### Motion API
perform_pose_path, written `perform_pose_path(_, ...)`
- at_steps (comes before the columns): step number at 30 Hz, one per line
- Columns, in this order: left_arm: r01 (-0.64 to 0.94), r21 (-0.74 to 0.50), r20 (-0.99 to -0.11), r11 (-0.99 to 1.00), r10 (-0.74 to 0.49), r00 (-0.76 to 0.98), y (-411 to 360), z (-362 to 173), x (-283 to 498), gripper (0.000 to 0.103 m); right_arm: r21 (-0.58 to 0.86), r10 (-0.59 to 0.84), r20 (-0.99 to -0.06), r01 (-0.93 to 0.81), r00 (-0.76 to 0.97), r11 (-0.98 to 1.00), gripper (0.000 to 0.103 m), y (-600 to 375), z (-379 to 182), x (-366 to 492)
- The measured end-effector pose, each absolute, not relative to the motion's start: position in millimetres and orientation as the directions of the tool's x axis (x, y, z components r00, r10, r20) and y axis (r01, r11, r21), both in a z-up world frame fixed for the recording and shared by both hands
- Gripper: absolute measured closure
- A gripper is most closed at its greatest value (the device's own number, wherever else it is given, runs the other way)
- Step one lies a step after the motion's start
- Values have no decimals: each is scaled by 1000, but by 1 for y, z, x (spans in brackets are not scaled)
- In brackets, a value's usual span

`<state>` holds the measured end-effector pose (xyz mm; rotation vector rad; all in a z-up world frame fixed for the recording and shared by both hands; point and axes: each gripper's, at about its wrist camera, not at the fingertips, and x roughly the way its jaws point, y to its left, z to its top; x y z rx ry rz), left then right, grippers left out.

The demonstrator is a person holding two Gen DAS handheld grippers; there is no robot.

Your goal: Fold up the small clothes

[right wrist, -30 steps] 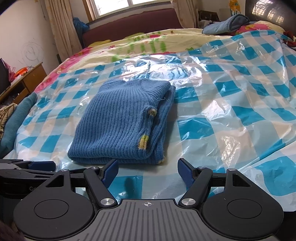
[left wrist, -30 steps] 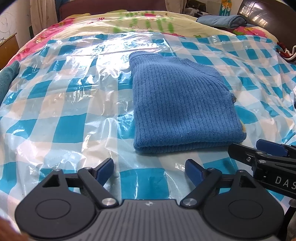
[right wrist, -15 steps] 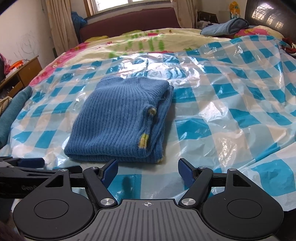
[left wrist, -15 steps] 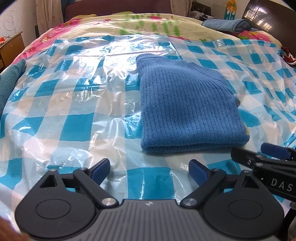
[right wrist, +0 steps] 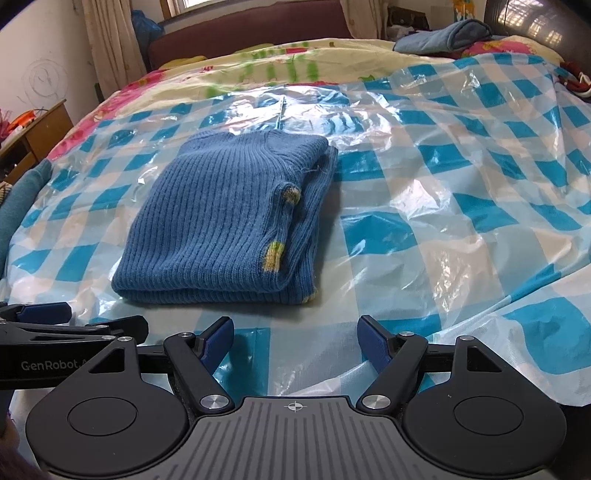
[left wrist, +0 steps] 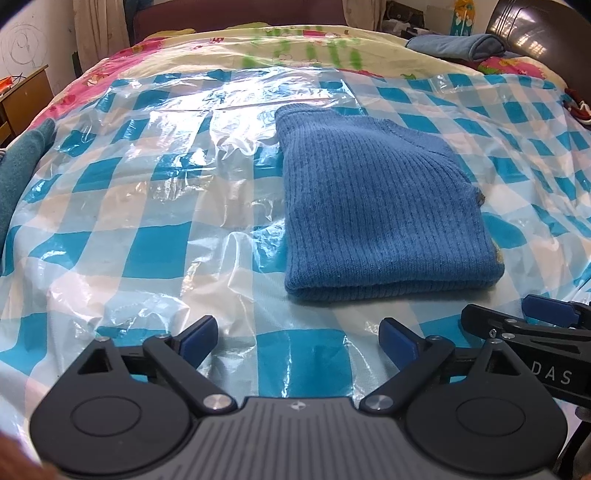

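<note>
A home bedroom. Wide bed spread with a floral quilt and, over that, a blue-checked plastic sheet. Dark red headboard at 12 o'clock, under a window with beige curtains. Wooden bedside cabinet at 9 o'clock. Rolled blue blanket at 1 o'clock.

folded blue sweater: 1 | checked plastic sheet: 1 | tool: 2, left tool, right tool
</note>
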<state>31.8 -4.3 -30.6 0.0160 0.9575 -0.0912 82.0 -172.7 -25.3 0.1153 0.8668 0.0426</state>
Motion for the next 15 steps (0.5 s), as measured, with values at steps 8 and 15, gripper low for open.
perform_pose_path(8,85,-14,-822,996,-60,567,-6,-33,32,4,124,84,-762,17,642,992,27,-174,-27,82)
perform_pose_path(15,82,-10,-824,997,-54,564,-6,-35,32,4,120,81,-763,18,642,993,27,-174,-27,82)
